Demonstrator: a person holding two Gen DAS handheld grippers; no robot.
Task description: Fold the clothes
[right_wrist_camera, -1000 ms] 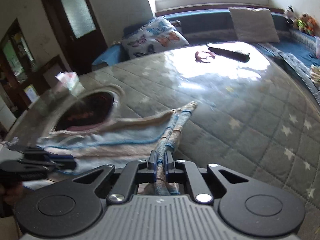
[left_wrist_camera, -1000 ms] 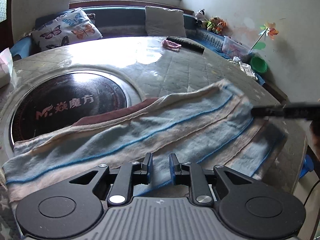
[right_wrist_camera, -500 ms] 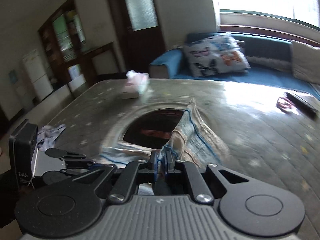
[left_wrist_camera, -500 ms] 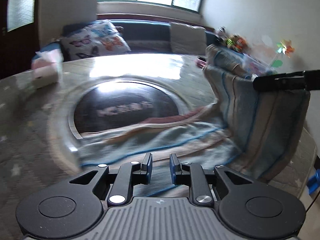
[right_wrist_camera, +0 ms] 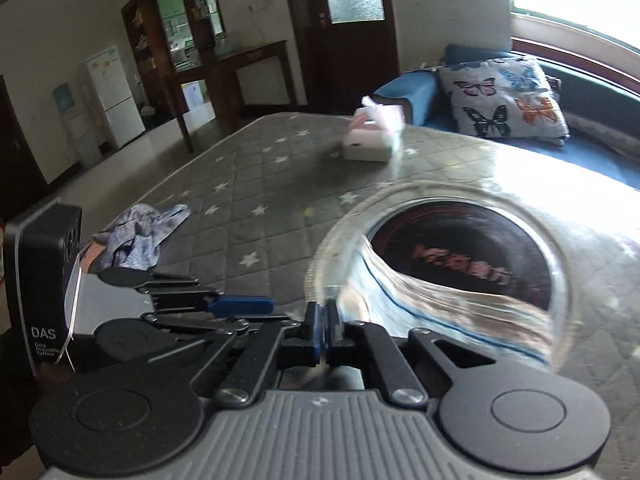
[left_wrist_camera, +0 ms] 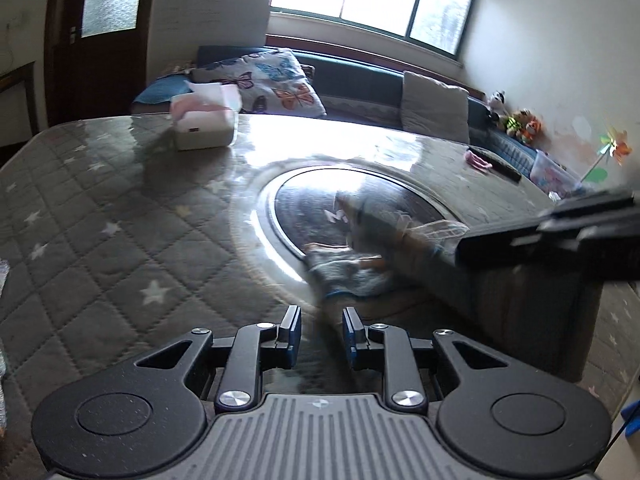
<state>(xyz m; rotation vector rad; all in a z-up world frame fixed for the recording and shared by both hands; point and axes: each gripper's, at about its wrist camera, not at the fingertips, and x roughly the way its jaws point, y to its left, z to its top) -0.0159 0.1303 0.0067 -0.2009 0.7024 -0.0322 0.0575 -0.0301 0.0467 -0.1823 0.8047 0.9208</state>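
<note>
Quilted table (left_wrist_camera: 100,220) bears the striped cloth (right_wrist_camera: 440,304); right gripper (right_wrist_camera: 323,320) clamped on its edge, left gripper (left_wrist_camera: 318,330) apart; a loosened pinch might spill the fold.

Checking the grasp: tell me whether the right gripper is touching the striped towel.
Touching. The right wrist view shows the right gripper shut on the striped towel.

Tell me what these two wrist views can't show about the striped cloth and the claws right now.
- Left wrist view: the striped cloth is motion-blurred, and the right claw crosses its far end, so fold edges are unreadable.
- Right wrist view: the right claw is shut on the cloth, but the pinched edge is hidden between the pads.
- Right wrist view: the open left claw shows only side-on.
- The round inset's lettering is too blurred to read.
</note>
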